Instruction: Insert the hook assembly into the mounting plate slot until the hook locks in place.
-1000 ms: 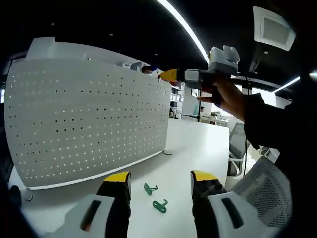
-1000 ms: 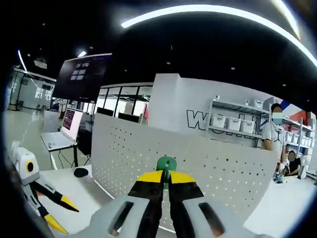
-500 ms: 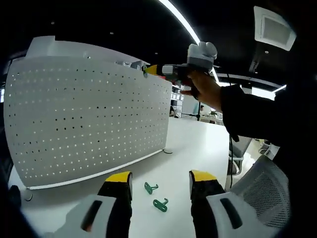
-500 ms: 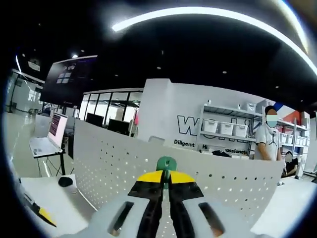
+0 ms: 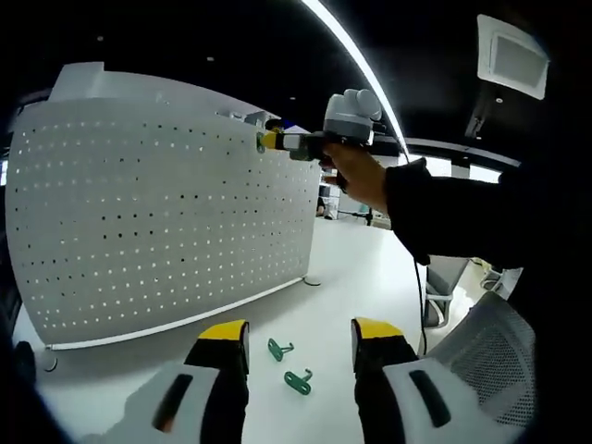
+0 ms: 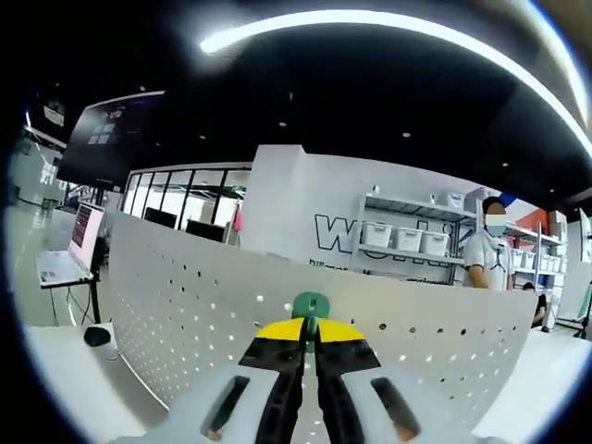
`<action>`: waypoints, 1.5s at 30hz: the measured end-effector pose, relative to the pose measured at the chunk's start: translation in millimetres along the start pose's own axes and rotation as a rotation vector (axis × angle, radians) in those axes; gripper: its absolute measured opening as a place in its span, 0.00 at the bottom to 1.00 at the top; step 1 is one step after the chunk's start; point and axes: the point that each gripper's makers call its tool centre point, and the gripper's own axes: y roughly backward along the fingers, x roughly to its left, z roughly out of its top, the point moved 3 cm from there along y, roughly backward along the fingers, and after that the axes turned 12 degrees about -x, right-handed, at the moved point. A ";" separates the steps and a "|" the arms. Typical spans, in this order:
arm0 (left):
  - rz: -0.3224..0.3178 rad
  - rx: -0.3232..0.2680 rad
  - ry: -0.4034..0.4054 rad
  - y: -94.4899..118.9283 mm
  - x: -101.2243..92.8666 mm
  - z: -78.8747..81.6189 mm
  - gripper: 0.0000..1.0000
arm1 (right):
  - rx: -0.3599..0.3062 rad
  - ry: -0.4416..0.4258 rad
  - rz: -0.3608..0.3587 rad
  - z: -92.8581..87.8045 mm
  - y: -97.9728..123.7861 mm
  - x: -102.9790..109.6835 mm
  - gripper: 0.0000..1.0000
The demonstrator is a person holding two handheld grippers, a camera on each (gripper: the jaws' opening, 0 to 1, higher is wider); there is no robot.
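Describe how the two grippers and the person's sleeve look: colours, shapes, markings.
Both grippers, the left gripper and the right gripper, have light grey bodies with slotted fronts and black jaws capped in yellow. In the left gripper view, the right one carries a rounded grey top. The sleeve is dark.

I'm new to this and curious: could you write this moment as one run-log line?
right gripper: shut on green hook, at top of pegboard | left gripper: open, low over table | two spare hooks on table
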 end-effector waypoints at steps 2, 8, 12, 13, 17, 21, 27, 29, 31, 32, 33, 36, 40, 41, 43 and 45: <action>-0.001 0.000 0.002 -0.2 0.2 0.0 0.45 | 0.005 -0.004 -0.003 -2.9 -1.5 -0.4 0.00; 0.000 -0.002 0.011 -0.2 1.7 0.4 0.45 | 0.002 -0.011 -0.011 -7.4 -6.9 0.0 0.00; 0.001 -0.004 0.016 0.1 2.8 0.7 0.45 | 0.003 -0.008 -0.017 -9.9 -8.8 -0.5 0.00; 0.001 -0.005 0.019 0.1 3.0 1.0 0.45 | 0.003 -0.005 -0.019 -10.4 -9.0 -0.6 0.00; 0.001 -0.006 0.026 -0.1 3.4 0.9 0.45 | 0.001 -0.003 -0.027 -12.1 -9.0 -1.5 0.00; -0.005 -0.003 0.033 -0.9 2.7 0.1 0.44 | -0.002 0.004 -0.035 -13.7 -9.8 -2.5 0.00; -0.006 -0.009 0.043 -0.6 3.1 1.0 0.44 | -0.008 0.023 -0.037 -16.5 -12.1 0.0 0.01; -0.004 -0.010 0.045 -0.5 3.8 1.3 0.44 | -0.011 0.024 -0.037 -16.8 -12.9 0.6 0.01; -0.002 -0.012 0.048 -0.4 4.4 1.5 0.44 | -0.011 0.039 -0.041 -17.9 -13.7 1.2 0.01; -0.001 -0.012 0.048 -0.3 4.7 1.5 0.44 | -0.013 0.041 -0.042 -17.8 -13.7 0.6 0.01; -0.001 -0.012 0.049 -0.3 4.8 1.5 0.44 | -0.013 0.043 -0.043 -17.8 -13.9 0.3 0.01; 0.000 -0.013 0.050 -0.4 4.9 1.8 0.43 | -0.009 0.070 -0.042 -18.0 -14.3 0.4 0.01; -0.003 -0.013 0.050 -0.7 4.2 1.9 0.43 | -0.004 0.088 -0.047 -18.5 -14.8 0.8 0.01; -0.003 -0.013 0.049 -0.7 4.2 2.0 0.43 | -0.003 0.097 -0.047 -18.7 -15.0 1.0 0.01; -0.003 -0.015 0.049 -0.8 4.4 2.4 0.43 | 0.005 0.108 -0.047 -18.6 -15.8 1.1 0.01; -0.002 -0.016 0.051 -0.8 4.8 2.7 0.43 | 0.017 0.111 -0.046 -17.8 -16.0 1.1 0.01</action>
